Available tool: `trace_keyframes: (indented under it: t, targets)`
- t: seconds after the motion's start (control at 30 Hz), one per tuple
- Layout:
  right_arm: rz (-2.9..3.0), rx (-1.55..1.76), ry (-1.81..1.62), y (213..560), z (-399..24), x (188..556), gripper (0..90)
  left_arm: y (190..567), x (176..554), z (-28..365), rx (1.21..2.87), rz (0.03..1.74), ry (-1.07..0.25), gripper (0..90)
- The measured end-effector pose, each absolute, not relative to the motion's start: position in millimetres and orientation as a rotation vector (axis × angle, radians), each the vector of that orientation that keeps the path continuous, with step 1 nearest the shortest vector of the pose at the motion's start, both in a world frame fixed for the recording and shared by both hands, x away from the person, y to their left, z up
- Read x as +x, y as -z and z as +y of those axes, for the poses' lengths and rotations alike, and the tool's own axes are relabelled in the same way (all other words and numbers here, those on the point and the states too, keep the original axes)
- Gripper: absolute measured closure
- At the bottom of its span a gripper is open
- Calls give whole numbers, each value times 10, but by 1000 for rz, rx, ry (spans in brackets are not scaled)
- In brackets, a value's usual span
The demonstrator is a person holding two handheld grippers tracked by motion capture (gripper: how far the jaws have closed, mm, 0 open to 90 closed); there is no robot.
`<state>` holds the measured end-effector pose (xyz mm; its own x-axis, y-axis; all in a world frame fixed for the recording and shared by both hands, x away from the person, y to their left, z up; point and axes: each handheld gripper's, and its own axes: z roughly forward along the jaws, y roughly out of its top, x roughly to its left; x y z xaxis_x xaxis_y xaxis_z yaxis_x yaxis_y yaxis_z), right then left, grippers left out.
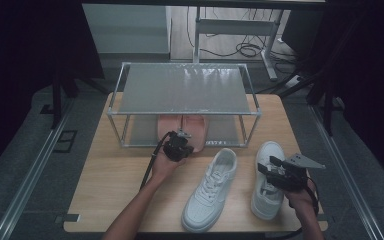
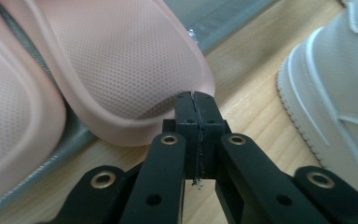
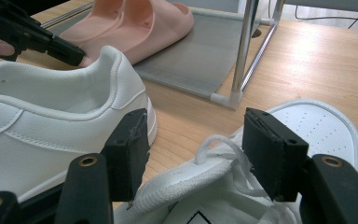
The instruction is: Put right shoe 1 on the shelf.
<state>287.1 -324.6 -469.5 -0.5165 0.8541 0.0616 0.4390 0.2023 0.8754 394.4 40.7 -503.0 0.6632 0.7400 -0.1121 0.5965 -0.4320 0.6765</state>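
Looking down from the high view, the left gripper [image 1: 181, 145] sits just left of centre, its tips at the heel of the pink slippers [image 1: 182, 126], which lie on the lower shelf of a metal shoe rack [image 1: 183, 90]; the upper shelf hides most of both slippers. At lower right the right gripper [image 1: 275, 169] hovers over the collar of one white sneaker [image 1: 267, 180], and a second white sneaker [image 1: 210, 190] lies at lower centre on the wooden table [image 1: 115, 175]. Jaw positions are too small to read here.

In the left gripper view, the left gripper [image 2: 196, 100] has its jaws pressed flat together, with nothing between them, its tips touching the rim of the nearer slipper [image 2: 130, 70]. The other slipper is cut off at the left edge, and a sneaker's toe at the right.

In the right gripper view, the right gripper [image 3: 196, 144] stands wide apart, straddling the near sneaker's collar and laces [image 3: 223, 158] without pressing them. The sneaker's heel is cut off at the bottom. The other sneaker [image 3: 51, 112] fills the left side.
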Motion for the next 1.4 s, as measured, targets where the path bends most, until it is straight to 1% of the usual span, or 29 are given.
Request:
trace_keyframes:
  t: [0.1, 0.5, 1.23, 1.4]
  targets:
    - [2044, 1202, -1257, 4695, -3248, 2871, 416, 5040, 3971, 425, 2176, 1029, -277, 900]
    - [2044, 1198, -1261, 4691, -3241, 2870, 416, 5080, 4078, 439, 2121, 1074, -250, 900]
    - [2042, 1201, -1260, 4686, -3255, 2869, 416, 5143, 4235, 367, 2082, 1144, -279, 897]
    - [2042, 1200, -1259, 4694, -3252, 2874, 416, 5159, 4266, 369, 2077, 1134, -283, 895]
